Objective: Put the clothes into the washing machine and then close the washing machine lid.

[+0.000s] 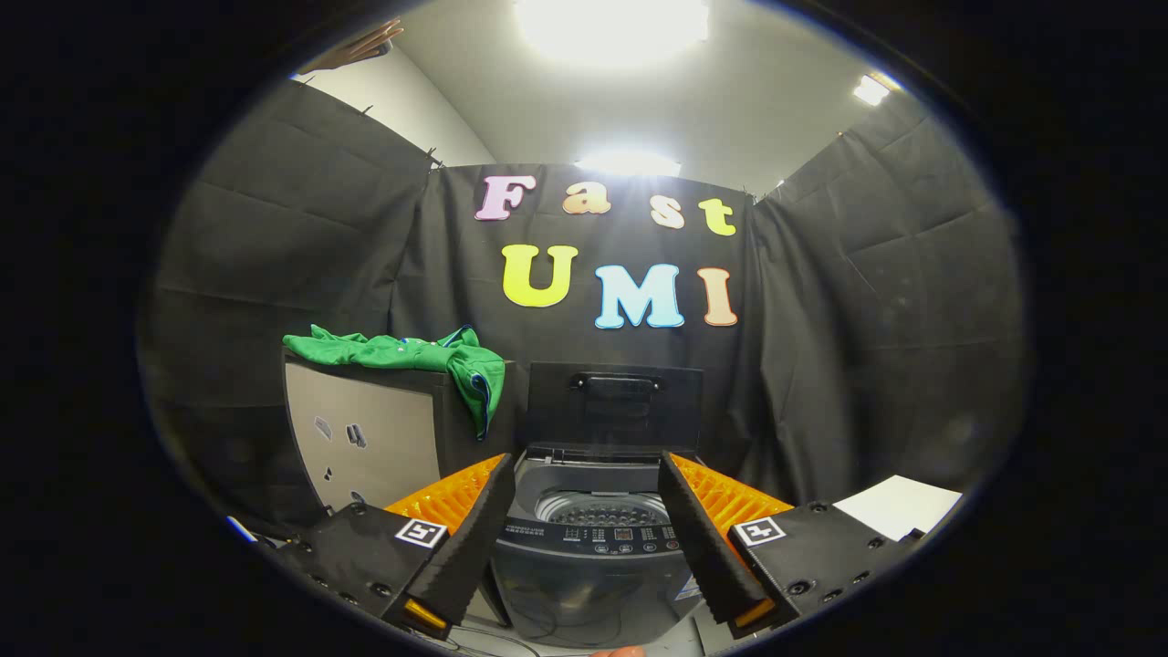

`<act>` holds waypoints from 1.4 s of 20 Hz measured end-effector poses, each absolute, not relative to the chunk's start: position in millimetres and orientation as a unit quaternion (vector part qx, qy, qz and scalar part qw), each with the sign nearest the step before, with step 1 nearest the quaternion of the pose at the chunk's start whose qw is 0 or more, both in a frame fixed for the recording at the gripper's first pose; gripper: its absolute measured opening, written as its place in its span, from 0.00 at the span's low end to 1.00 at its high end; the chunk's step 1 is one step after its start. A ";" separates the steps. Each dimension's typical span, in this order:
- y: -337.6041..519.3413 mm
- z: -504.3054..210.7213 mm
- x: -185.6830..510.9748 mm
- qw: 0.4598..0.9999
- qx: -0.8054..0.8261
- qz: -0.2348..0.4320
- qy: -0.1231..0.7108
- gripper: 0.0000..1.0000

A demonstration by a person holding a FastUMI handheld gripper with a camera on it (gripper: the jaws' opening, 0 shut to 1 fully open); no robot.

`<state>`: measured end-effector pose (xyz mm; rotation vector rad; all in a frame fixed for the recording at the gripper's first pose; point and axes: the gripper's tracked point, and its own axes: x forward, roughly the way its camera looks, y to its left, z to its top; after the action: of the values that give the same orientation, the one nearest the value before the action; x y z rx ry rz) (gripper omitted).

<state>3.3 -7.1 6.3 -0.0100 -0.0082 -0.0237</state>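
A green garment [415, 358] lies draped over the top of a grey box [365, 438], one end hanging down its right corner. To its right stands a grey top-loading washing machine [593, 557] with its dark lid [613, 406] raised upright, the drum [602, 509] showing beneath. My gripper [584, 474] is open, its fingers spread to either side of the machine's opening, nothing between them. The garment is up and to the left, beyond the left finger.
Black cloth walls enclose the booth on three sides. A white sheet [899, 506] lies on a surface to the right of the right finger. The machine's control panel [607, 538] faces me. Cables run on the floor in front of the machine.
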 end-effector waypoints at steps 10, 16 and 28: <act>-2.7 -1.0 3.2 1.000 -0.011 -0.004 0.006 0.98; -4.4 -3.8 5.4 1.000 -0.018 -0.005 0.012 0.98; -1.4 15.0 12.6 0.999 -0.036 0.006 0.007 1.00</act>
<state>12.6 -1.4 15.0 -0.0719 0.0130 0.0121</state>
